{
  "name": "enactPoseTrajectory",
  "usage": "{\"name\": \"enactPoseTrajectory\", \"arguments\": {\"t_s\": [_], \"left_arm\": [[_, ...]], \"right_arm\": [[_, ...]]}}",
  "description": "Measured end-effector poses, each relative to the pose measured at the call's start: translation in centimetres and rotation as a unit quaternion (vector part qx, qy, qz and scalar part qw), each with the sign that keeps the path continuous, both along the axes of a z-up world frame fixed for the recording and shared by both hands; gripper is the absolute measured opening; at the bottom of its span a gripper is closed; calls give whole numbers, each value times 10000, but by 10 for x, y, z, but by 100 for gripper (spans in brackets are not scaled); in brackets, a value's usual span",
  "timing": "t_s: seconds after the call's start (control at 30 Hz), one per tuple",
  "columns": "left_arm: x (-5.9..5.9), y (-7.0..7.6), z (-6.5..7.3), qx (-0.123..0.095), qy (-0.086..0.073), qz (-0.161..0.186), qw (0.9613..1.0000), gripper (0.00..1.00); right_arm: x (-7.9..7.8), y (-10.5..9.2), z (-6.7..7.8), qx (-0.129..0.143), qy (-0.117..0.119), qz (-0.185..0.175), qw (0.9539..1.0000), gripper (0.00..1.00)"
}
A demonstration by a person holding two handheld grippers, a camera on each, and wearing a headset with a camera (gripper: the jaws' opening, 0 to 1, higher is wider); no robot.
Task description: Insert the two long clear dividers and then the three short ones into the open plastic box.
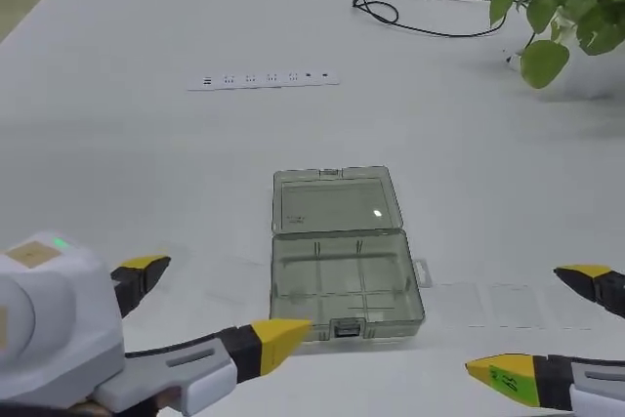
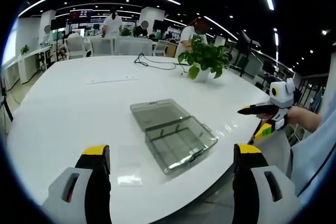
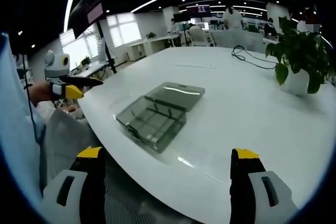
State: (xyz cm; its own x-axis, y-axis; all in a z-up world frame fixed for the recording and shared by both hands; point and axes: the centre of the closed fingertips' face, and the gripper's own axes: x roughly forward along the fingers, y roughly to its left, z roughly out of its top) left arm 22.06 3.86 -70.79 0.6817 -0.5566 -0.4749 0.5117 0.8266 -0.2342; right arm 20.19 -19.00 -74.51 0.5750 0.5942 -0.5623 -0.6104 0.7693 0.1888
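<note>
1. Lying open near the front edge of the white bench [image 1: 127, 163], the plastic box [image 1: 347, 285] is a smoky clear tray. Its lid [image 1: 337, 200] is folded flat on the far side, and its latch [image 1: 344, 329] faces the person.
2. Thin lines cross the tray floor in a grid. Whether they are seated dividers or moulded ribs cannot be told.
3. Clear flat pieces [image 1: 493, 303] lie on the bench just right of the box, faint against the white surface. Another clear sheet [image 2: 129, 163] lies to the box's left.
4. The left claw [image 1: 225, 297] hovers at the lower left in the head view. Its yellow-tipped jaws are spread wide with nothing between them, near the box's front left corner.
5. The right claw [image 1: 522, 319] hangs at the lower right, jaws likewise apart and empty, beside the clear pieces.
6. Farther back, a white power strip [image 1: 264, 79] lies flat on the bench. A black cable [image 1: 420, 7] is looped beyond it, and a potted plant [image 1: 566, 7] stands at the far right.
</note>
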Motion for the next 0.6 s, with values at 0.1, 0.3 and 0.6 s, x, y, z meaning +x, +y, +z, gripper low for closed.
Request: {"name": "enactPoseTrajectory", "arguments": {"t_s": [0.1, 0.3, 0.6], "left_arm": [[0, 3, -1, -28, -9, 56, 10000, 100], [-1, 7, -4, -9, 29, 106, 9999, 100], [-1, 10, -7, 28, 24, 145, 9999, 100]], "right_arm": [[-1, -3, -1, -52, 6, -9, 10000, 100], [-1, -8, 0, -72, 1, -74, 9999, 100], [-1, -17, -3, -149, 19, -126, 9998, 100]]}}
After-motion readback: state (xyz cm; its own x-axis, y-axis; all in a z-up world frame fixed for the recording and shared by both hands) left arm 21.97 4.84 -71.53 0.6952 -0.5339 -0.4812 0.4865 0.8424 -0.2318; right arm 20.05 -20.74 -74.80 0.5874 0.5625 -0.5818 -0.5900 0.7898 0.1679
